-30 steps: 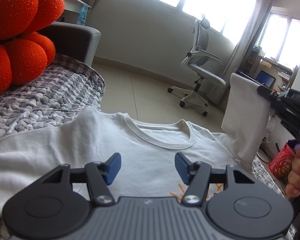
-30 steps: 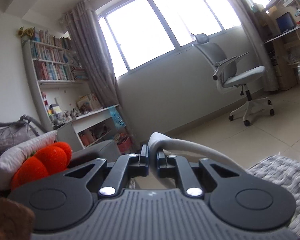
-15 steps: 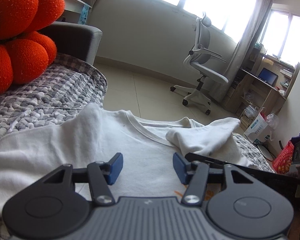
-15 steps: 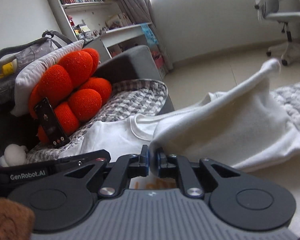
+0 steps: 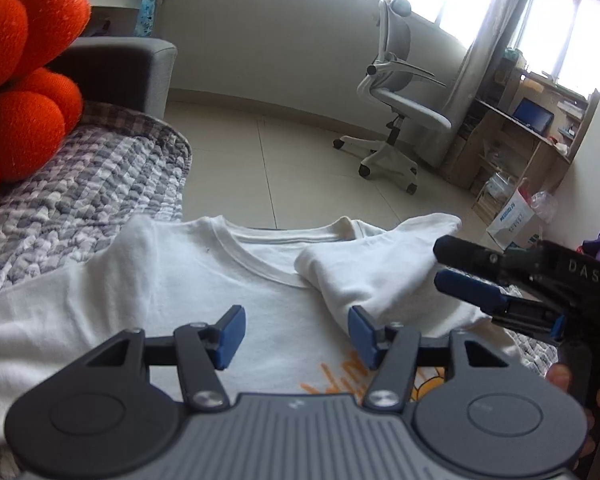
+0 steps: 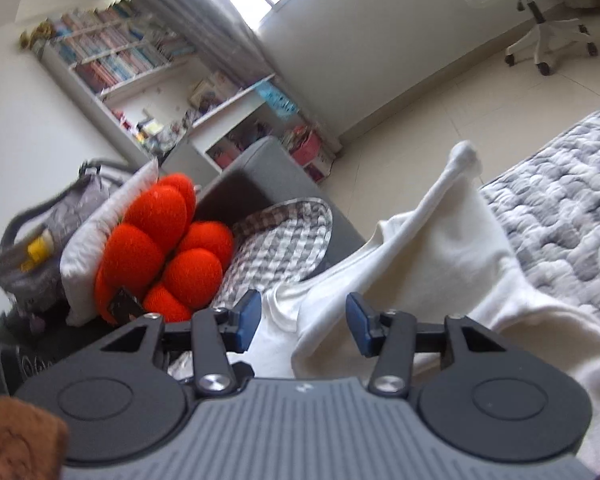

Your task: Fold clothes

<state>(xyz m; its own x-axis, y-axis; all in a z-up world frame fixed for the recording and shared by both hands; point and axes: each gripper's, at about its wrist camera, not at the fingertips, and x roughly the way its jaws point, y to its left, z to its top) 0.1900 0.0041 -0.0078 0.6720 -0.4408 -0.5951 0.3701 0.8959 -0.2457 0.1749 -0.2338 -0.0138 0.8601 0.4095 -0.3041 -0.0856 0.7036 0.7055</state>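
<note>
The right gripper [image 6: 302, 322] had just been opened, nothing pinched, its sleeve [image 5: 380, 272] laid across the shirt [image 5: 204, 280], while the left gripper [image 5: 296, 332] was held spread.

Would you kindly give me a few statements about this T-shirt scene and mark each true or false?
1. The right gripper is open, its jaws having just been opening. True.
2. The T-shirt is black. False: it is white.
3. One sleeve lies folded onto the shirt's chest. True.
4. The left gripper clamps the collar. False: it is open, holding nothing.
5. The cushion is blue. False: it is orange.
</note>
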